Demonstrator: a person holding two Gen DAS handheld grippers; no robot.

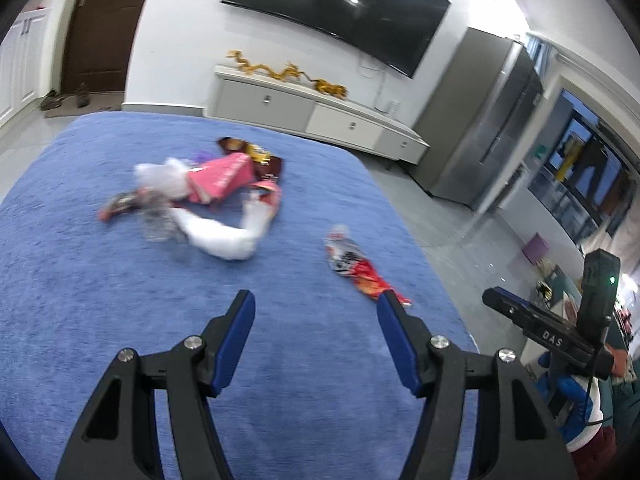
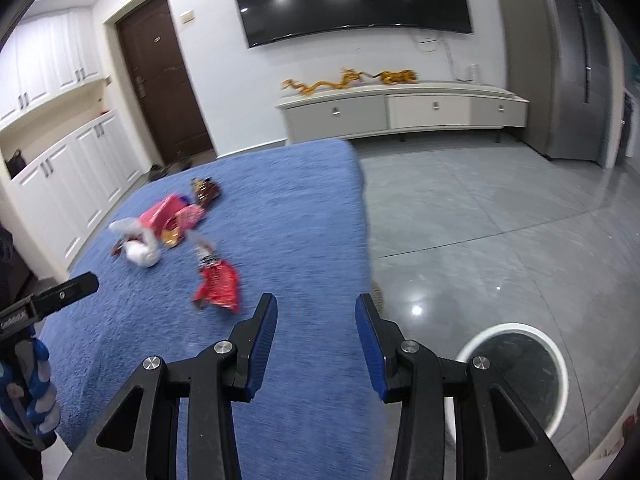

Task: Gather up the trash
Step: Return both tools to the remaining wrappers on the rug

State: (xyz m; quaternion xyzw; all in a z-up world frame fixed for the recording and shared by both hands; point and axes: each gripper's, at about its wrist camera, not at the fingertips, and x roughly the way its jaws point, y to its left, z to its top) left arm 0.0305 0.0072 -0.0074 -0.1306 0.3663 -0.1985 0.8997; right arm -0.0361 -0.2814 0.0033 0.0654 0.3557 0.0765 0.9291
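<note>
the trash sits on a blue cloth (image 1: pixel 80 300) that covers a tabletop. going left to right, first comes a messy pile (image 1: pixel 192 196): a white crumpled thing, a pink box, a dark shiny wrapper and some bits too blurry to name. well apart from the pile, to its right and closer to the grippers, lies one red snack wrapper (image 1: pixel 356 264) all by itself.

the left gripper (image 1: pixel 316 304) hangs over the bare cloth. its jaws are apart and nothing is between them. the red wrapper lies just ahead of it and a bit to the right, its near end almost by the right jaw's tip. the wrapper's long side runs slanted, from far-left to near-right.

the right gripper (image 2: pixel 316 306) is also apart, less wide, and holds nothing. it hangs over the right edge of the cloth. from it, the red wrapper (image 2: pixel 218 284) lies ahead and to the left, near the left jaw's tip.

on the floor, far right and low down, stands a round white bin (image 2: pixel 516 376), just beside the right gripper.

both grippers are near the red wrapper, so i think it is the next thing to grab. the right gripper looks like the better pick, because the bin is on its side.
</note>
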